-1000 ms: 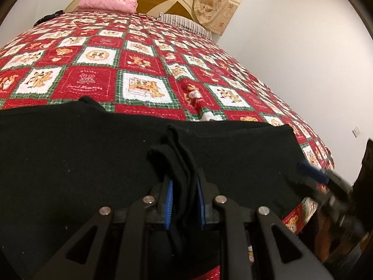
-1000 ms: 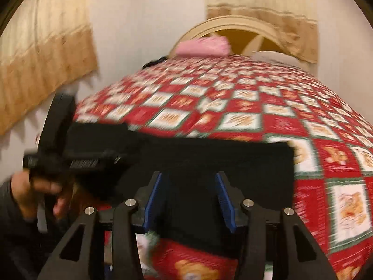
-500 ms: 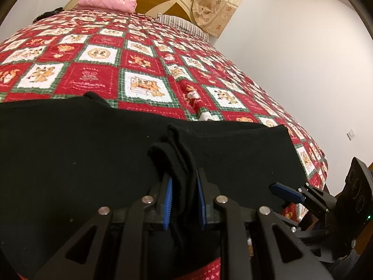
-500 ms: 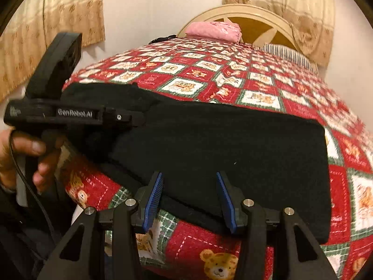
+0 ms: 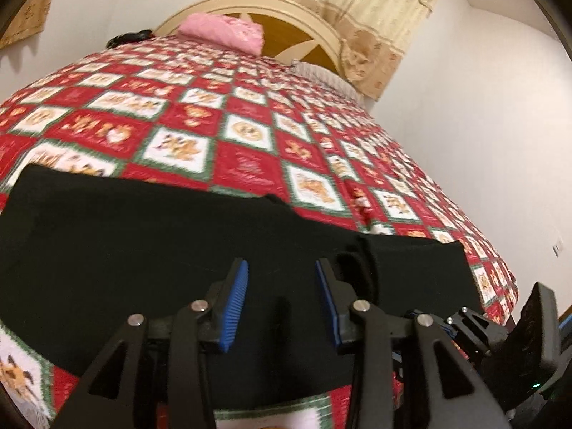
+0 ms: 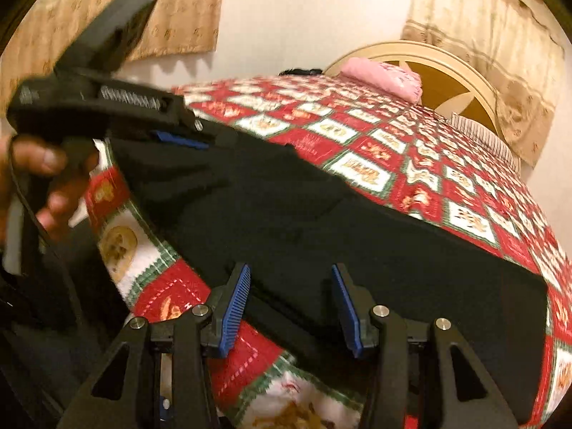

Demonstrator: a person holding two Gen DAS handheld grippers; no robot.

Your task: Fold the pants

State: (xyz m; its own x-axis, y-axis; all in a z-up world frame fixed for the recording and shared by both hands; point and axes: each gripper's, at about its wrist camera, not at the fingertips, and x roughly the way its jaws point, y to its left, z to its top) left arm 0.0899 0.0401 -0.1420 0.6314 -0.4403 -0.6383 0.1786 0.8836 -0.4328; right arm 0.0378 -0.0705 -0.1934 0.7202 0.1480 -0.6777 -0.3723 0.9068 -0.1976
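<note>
Left wrist view takes in the bed, covered by a red, green and white patchwork quilt that runs back to a cream headboard with a pink pillow against it. Across the near edge of the bed lie the pants, black, spread as a broad flat band with a straight far edge and a squared corner on the right; a small raised ridge of cloth stands just beyond the right fingertip. By the look of that tidy rectangle, at least one fold is probably in place and a further fold to shorten the band likely remains, though the dark cloth hides its layers.

Both tools sit low at the near hem, pointing toward the headboard. The left gripper has its jaws parted over the pants with nothing between the blue pads. In the right wrist view the right gripper is likewise spread wide and empty, straddling the near hem where it meets the quilt.
</note>
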